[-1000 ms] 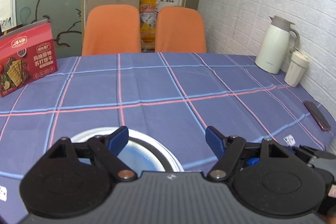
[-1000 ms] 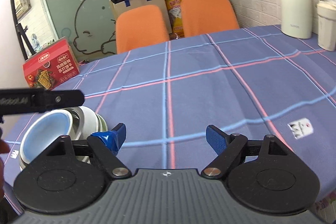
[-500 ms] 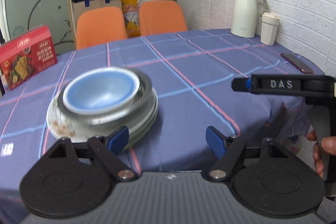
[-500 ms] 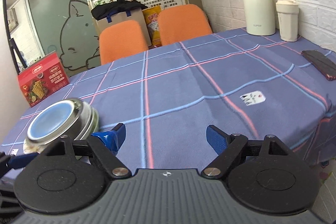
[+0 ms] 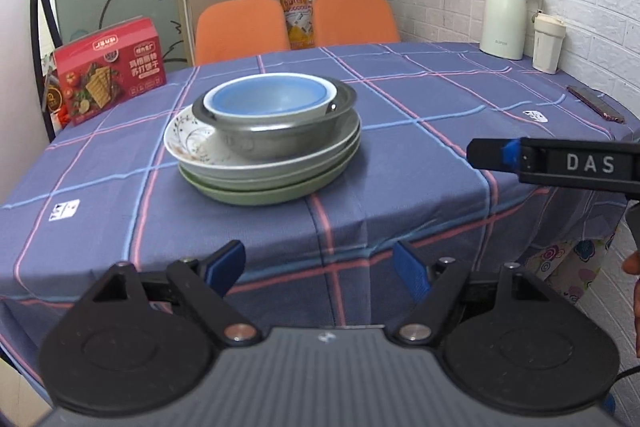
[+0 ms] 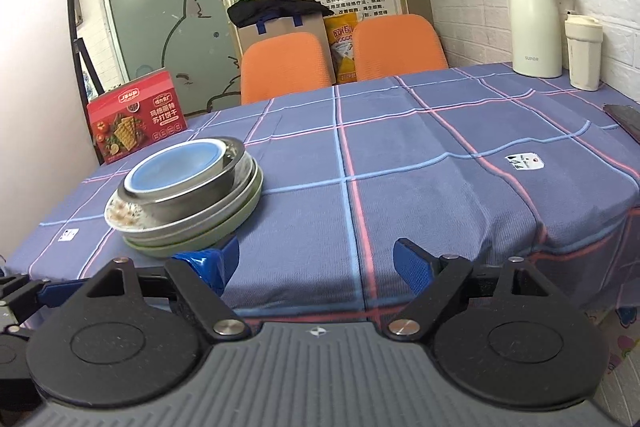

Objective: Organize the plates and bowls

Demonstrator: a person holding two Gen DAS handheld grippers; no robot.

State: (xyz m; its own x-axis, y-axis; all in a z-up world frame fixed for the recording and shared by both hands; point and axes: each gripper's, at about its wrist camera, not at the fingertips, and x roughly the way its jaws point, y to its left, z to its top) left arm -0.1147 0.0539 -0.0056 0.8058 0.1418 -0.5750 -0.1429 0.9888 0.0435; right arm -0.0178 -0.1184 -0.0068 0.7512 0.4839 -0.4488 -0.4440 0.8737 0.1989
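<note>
Both grippers hung off the near edge of the surface (image 5: 400, 115), each spread wide with nothing between its fingers: the left gripper (image 5: 320, 269) in front of the stack, the right gripper (image 6: 316, 263) beside it to the right. The dishes stood piled together on the checked cloth: a blue bowl (image 5: 268, 97) nested in a steel bowl (image 5: 280, 139), that on a patterned plate (image 5: 192, 139), over green plates (image 5: 260, 193). A red box (image 5: 110, 65) stood behind.
</note>
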